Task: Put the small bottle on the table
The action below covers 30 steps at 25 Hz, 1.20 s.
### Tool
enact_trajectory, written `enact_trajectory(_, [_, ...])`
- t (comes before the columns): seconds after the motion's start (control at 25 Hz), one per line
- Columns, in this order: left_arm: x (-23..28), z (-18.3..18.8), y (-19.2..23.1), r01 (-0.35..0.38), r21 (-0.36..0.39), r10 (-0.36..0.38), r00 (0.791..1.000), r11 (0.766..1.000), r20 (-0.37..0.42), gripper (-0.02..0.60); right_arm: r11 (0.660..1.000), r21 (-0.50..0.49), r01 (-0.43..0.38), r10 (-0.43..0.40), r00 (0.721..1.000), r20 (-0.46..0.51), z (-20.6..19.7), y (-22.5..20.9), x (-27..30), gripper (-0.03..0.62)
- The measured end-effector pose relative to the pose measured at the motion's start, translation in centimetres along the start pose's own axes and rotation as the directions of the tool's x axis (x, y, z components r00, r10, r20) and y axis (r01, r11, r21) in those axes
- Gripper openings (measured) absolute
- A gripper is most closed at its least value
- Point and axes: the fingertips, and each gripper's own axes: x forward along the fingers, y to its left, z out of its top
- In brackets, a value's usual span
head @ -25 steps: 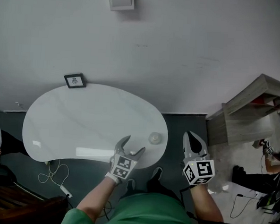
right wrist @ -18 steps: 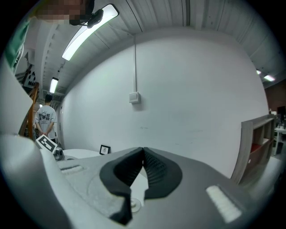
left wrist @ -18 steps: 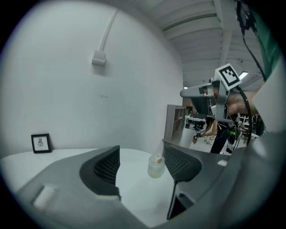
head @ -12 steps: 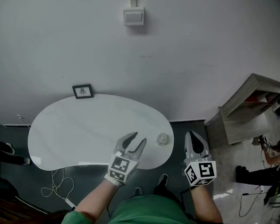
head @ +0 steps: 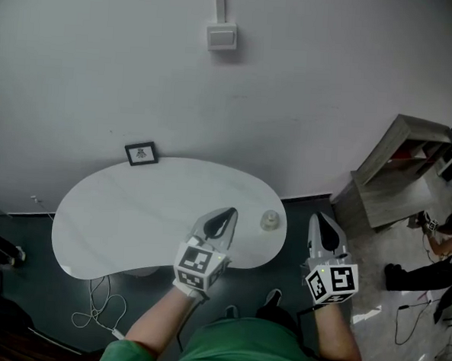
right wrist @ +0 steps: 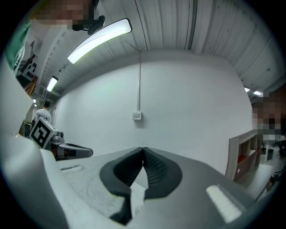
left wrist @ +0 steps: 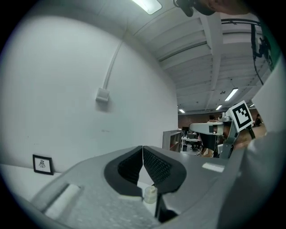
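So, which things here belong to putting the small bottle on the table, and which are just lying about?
Job in hand:
small bottle, standing on the table
left tongs, shut and empty

Lying about:
picture frame
wall switch
wooden shelf
floor cable
right tongs, shut

To me the table (head: pixel 125 208) reads glossy, smooth white; small bottle (head: pixel 270 220) translucent, plastic-looking. Both left gripper (left wrist: pixel 143 148) and right gripper (right wrist: pixel 143 150): matt grey plastic shells, black ribbed pads (left wrist: pixel 156 165). The side shelf (head: pixel 378 185) looks grainy wood.
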Motion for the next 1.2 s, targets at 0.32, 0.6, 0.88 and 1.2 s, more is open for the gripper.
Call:
enact_trajectory(0.32, [-1.4, 1.8, -0.8, -0.054, -0.001, 0.054, 0.998, 0.999, 0.022, 0.015, 0.998, -0.016, -0.060, 0.060, 0.998, 0.031, 1.2, 1.2, -1.8, 0.002])
enact_trajectory(0.6, [-0.2, 3.5, -3.6, -0.084, 0.006, 0.083, 0.995, 0.996, 0.055, 0.015, 0.996, -0.014, -0.090, 0.091, 0.995, 0.028, 1.4, -0.9, -3.3, 0.002])
enact_trajectory(0.88, [-0.1, 4.9, -6.9, -0.112, 0.033, 0.110, 0.991, 0.993, 0.072, 0.015, 0.994, -0.014, -0.108, 0.109, 0.993, 0.046, 2.1, -3.2, -5.5, 0.002])
enact_trajectory(1.2, [-0.7, 5.0, -8.5, -0.139, 0.050, 0.136, 0.989, 0.989, 0.064, 0.015, 0.990, -0.008, -0.143, 0.143, 0.988, 0.058, 2.5, -4.0, -6.5, 0.002])
